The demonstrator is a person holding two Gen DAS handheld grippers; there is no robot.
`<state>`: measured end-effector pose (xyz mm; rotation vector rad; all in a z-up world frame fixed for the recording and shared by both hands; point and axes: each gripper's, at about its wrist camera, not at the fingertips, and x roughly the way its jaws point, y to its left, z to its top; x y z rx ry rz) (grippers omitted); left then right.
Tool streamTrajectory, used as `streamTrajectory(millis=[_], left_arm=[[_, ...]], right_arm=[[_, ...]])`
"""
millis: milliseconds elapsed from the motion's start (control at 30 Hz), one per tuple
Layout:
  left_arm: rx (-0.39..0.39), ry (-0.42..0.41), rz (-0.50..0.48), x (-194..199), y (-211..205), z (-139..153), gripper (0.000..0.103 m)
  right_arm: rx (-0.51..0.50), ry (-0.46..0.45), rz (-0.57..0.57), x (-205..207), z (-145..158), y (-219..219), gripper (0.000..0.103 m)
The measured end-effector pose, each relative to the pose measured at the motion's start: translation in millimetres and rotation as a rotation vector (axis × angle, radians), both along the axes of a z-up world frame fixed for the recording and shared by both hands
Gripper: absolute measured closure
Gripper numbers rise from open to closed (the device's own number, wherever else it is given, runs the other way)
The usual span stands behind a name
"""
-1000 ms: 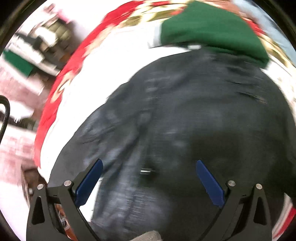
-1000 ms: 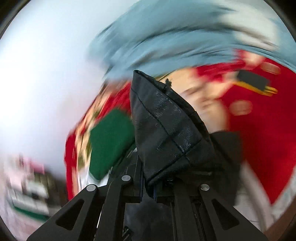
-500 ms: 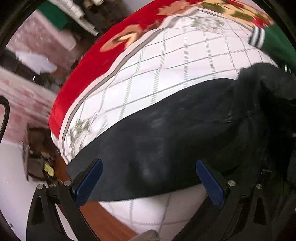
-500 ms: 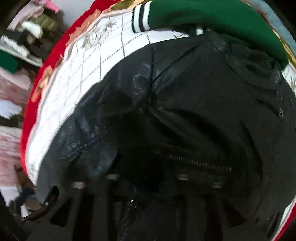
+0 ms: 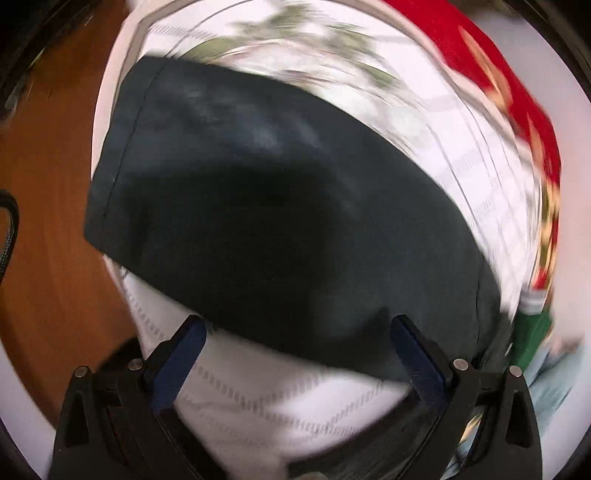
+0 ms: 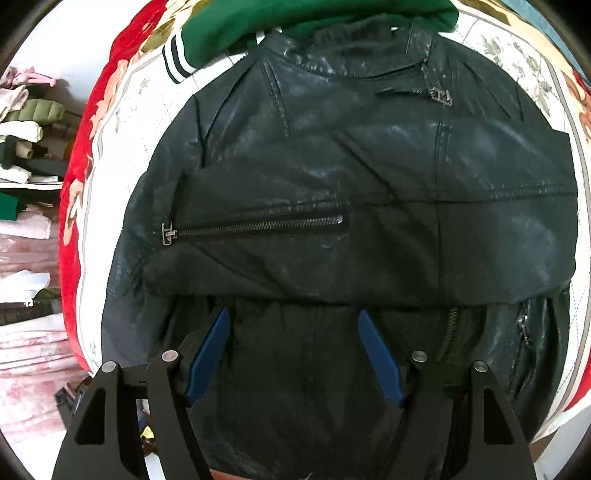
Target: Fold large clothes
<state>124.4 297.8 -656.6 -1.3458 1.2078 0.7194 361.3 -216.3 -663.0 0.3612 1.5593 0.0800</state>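
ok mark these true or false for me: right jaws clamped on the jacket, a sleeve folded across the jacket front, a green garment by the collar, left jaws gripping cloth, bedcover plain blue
1. The right gripper is clamped on the black leather jacket. False: its jaws have just been opening and stand apart above it.
2. A sleeve with a zipper lies folded across the jacket's front. True.
3. A green garment with striped cuff lies by the collar. True.
4. The left gripper grips cloth. False: its jaws are open and empty.
5. The bedcover is plain blue. False: the white quilted bedcover with a red floral border is under the jacket.
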Motion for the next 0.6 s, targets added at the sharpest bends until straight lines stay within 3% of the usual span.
streamTrajectory(millis=[100, 133, 200, 267, 333, 533, 600], left_arm=[[0.039, -0.005, 0.137, -7, 17, -9, 0.010], [0.070, -0.008, 0.164, -7, 22, -7, 0.019], [0.159, -0.001, 0.179, -1, 29, 3, 0.037], [0.254, 0.033, 0.153, 13, 35, 15, 0.074], [0.336, 0.060, 0.117, 28, 33, 27, 0.090], [0.607, 0.043, -0.111, 78, 30, 76, 0.098], [0.710, 0.033, -0.211, 94, 10, 103, 0.098]], right_arm=[[0.017, 0.010, -0.003, 10, -6, 19, 0.029], [0.016, 0.008, 0.003, 13, -7, 25, 0.029], [0.019, -0.001, 0.015, 17, -4, 32, 0.029], [-0.004, -0.013, 0.039, 20, -3, 42, 0.029], [-0.037, -0.026, 0.069, 22, -1, 50, 0.029], [-0.260, -0.103, 0.152, 29, 8, 70, 0.029], [-0.339, -0.126, 0.168, 33, 8, 72, 0.028]])
